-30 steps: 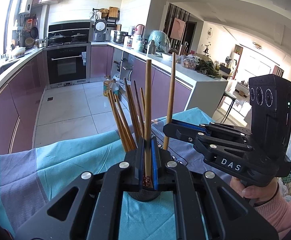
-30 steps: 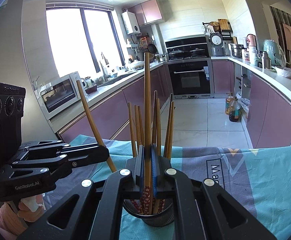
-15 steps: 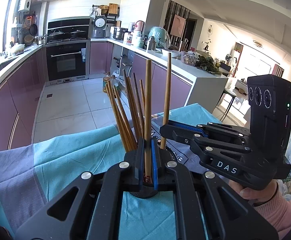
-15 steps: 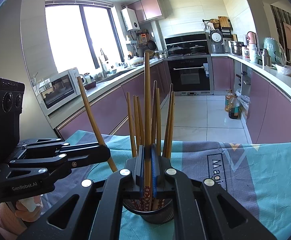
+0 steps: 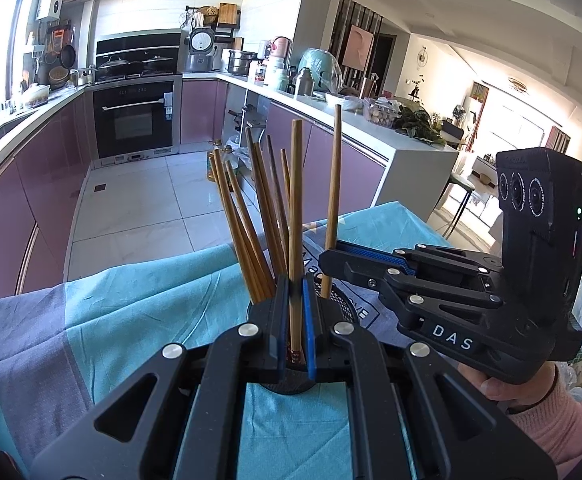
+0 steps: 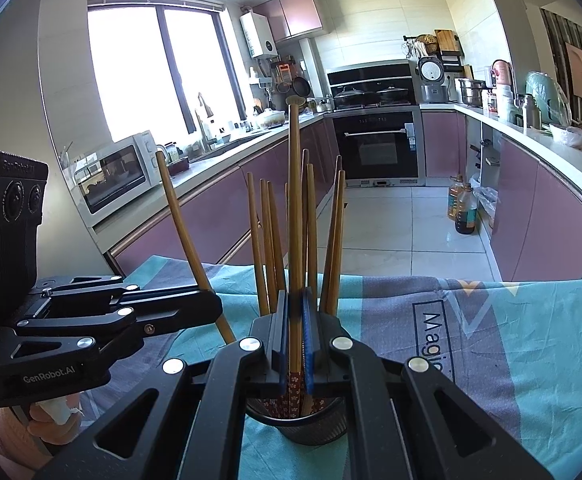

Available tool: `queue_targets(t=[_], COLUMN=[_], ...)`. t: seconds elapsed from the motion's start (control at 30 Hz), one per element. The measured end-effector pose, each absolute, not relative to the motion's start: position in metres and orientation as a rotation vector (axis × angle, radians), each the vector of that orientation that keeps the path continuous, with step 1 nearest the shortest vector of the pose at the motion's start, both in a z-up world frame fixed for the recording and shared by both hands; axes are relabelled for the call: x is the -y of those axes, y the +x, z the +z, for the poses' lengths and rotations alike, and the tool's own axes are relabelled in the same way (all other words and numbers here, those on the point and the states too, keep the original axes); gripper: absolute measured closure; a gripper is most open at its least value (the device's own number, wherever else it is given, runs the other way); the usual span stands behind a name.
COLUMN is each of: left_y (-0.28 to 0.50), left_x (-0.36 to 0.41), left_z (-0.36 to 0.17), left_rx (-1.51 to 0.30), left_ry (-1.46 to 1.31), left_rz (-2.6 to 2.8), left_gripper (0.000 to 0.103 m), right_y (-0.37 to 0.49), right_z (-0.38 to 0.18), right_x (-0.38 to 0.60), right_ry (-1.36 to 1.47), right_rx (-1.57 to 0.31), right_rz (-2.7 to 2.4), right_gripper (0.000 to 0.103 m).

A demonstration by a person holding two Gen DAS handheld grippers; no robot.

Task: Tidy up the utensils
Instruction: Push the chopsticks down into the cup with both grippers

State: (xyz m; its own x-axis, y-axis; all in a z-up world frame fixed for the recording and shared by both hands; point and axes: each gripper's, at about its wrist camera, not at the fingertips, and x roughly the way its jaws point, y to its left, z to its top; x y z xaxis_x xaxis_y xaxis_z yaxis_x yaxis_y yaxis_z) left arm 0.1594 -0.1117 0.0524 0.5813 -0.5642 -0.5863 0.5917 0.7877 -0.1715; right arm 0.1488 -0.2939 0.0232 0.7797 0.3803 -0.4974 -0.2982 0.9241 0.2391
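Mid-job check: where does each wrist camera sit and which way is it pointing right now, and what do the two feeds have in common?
Left wrist: rides on the left tool, which is shut on a wooden chopstick; looks over the black mesh holder toward the oven and dining area; right tool and its hand show.
Right wrist: rides on the right tool, shut on another chopstick; faces the window and oven; left tool shows.
Shared: holder, bundled chopsticks, teal tablecloth.

chopsticks [image 6: 269, 240] stand in a holder [image 6: 315, 426] on the cloth [image 6: 531, 340].
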Motion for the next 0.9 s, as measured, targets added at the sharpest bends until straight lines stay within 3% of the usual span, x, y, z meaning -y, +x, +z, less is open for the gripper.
queue_targets(t=[0.9], left_y=[0.195], left_x=[0.122], left_z=[0.035], left_rx=[-0.705], left_ry=[0.032], left_rz=[-0.624], left_gripper=[0.095], right_y=[0.156], right_z=[0.018], right_x=[0.290], right_ry=[0.139], right_rx=[-0.588], right_rz=[0.374], right_gripper=[0.097])
